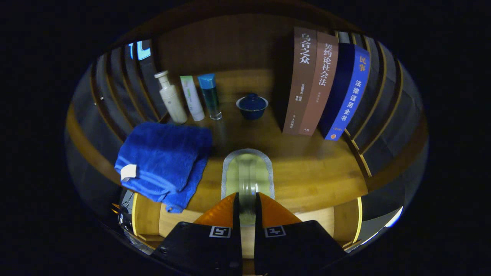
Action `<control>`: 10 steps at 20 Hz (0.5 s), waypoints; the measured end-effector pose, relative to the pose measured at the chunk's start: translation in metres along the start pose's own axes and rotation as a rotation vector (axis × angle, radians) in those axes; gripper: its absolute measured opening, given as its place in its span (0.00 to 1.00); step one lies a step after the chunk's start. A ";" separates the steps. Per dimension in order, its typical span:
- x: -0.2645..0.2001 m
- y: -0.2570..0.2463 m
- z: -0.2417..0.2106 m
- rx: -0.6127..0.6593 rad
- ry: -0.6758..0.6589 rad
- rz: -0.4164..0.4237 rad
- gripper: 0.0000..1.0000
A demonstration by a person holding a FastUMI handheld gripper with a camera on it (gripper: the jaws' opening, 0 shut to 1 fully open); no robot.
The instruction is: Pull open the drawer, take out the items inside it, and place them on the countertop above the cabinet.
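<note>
While your gripper (247, 199) points forward over the countertop (314, 168), its two orange fingers (218, 212) stand nearly together, clamped on the near end of a flat pouch (247, 172). The pouch is pale green with a grey border and a glossy strip down its middle. It runs from between the fingers toward 12 o'clock, its far part over the wood of the countertop; whether it rests there or hangs just above, you cannot tell.

At 10 o'clock from the fingers, a folded blue towel (165, 157) lies on the countertop, a white tag at its near left corner, its near edge hanging over the front.

Beyond the towel, at about 11 o'clock, three containers stand upright in a close row: a cream pump bottle (171, 99), a white tube with a green top (191, 99) and a clear bottle with a blue cap (210, 96). Contents are not readable.

At 12 o'clock, well beyond the pouch, sits a dark blue lidded cup (252, 106); the lid is on, so the inside is hidden.

At 1 o'clock, three books (326, 84) stand upright, touching: two brown, one blue.

Below the fingers, pale wooden drawer walls (147, 214) show at 7 and 5 o'clock under the countertop's front edge; the drawer is pulled out, its inside mostly hidden by the gripper body.
</note>
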State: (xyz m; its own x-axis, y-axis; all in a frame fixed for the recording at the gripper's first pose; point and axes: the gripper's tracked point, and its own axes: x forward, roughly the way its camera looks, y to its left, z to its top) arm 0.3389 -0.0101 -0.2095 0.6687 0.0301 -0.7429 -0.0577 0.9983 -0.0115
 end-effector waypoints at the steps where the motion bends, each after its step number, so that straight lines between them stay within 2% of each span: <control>1: 0.006 -0.003 0.008 -0.002 -0.002 -0.012 0.17; 10: 0.037 -0.009 0.032 -0.020 0.020 -0.055 0.17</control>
State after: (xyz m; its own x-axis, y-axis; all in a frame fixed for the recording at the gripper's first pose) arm 0.3885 -0.0166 -0.2154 0.6567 -0.0258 -0.7537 -0.0362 0.9972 -0.0657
